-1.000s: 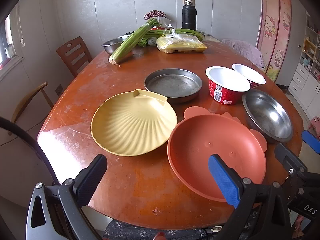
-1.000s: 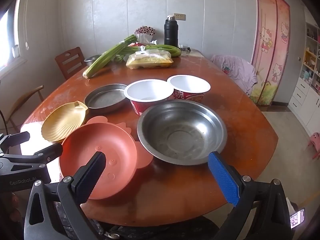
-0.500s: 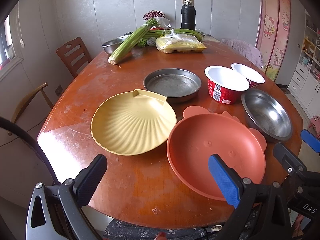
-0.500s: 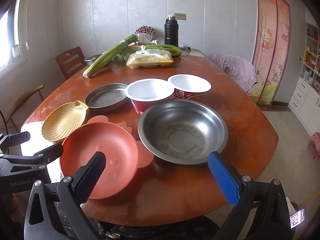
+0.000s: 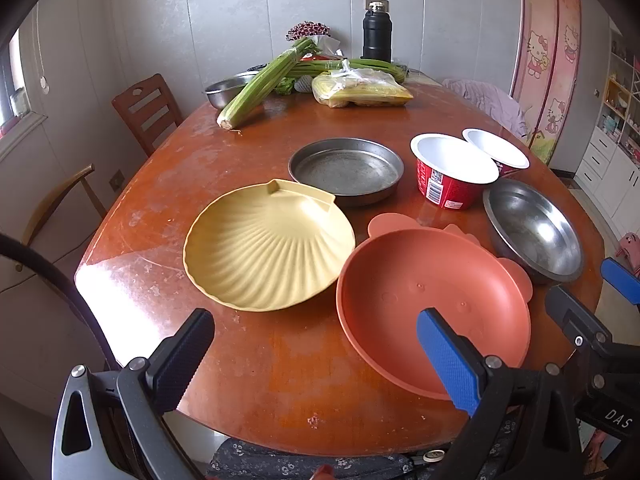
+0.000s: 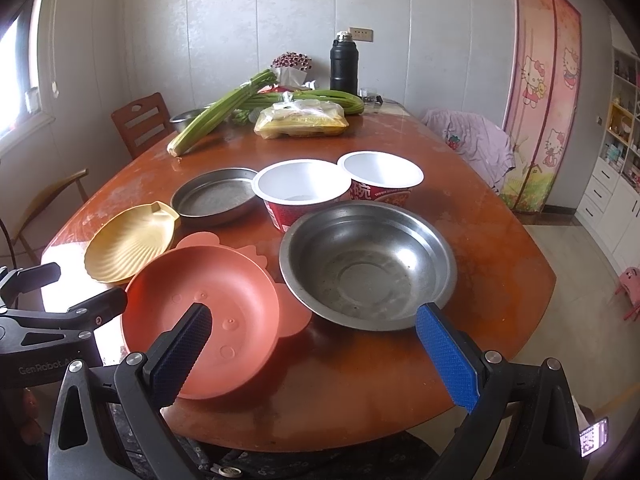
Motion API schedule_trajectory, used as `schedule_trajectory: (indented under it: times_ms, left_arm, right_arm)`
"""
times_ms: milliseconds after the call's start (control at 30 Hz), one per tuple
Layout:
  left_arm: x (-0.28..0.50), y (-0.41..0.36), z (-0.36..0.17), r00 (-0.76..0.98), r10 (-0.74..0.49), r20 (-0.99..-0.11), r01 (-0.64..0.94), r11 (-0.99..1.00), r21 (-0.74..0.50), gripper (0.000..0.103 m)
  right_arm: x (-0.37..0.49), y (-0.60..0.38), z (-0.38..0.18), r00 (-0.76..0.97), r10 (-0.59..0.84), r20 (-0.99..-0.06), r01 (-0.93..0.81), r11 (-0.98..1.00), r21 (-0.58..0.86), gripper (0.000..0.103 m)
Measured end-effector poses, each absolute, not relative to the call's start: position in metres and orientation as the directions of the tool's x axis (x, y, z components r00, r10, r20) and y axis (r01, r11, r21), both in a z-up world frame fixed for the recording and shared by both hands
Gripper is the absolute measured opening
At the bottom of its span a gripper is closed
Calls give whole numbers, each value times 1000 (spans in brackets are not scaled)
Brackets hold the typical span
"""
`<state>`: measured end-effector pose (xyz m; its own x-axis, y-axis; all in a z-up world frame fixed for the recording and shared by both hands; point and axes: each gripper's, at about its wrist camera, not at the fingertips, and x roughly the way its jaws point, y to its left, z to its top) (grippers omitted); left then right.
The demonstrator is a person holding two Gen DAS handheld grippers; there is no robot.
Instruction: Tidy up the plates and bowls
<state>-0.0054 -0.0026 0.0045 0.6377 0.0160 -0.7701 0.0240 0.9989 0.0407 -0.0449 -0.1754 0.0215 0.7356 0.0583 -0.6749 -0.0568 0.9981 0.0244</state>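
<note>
Both the left gripper [image 5: 316, 356] and right gripper [image 6: 314, 350] hover spread wide, empty. Centre frame, a salmon plastic eared bowl [image 5: 434, 312] touches a yellow shell-shaped plate [image 5: 268, 246]; pinching its near rim squarely looks wisest.

We hold both grippers low at the near edge, pointing forward. Left gripper [image 5: 316, 354]: jaws spread wide, nothing between the pads, black-faced finger at 7 o'clock, blue pad at 5 o'clock in its own view. Right gripper [image 6: 314, 350]: same wide spread, empty, blue pads on both fingers [image 6: 448, 354]. In the right wrist view the left one sits at 9 o'clock; in the left wrist view the right one sits at 4 o'clock.
</note>
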Motion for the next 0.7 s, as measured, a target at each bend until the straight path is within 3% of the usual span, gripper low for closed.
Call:
schedule_trajectory:
  times_ms: [400, 700]
  left_arm:
    - [0, 12, 6, 631, 17, -776, 10, 999, 30, 102]
    - [26, 95, 5, 592, 100, -800, -136, 990, 23, 102]
  right_arm:
    - [-32, -158, 29, 727, 78, -682, -91, 996, 17, 102]
    - [13, -103, 45, 694, 200, -692, -246, 969, 34, 102]
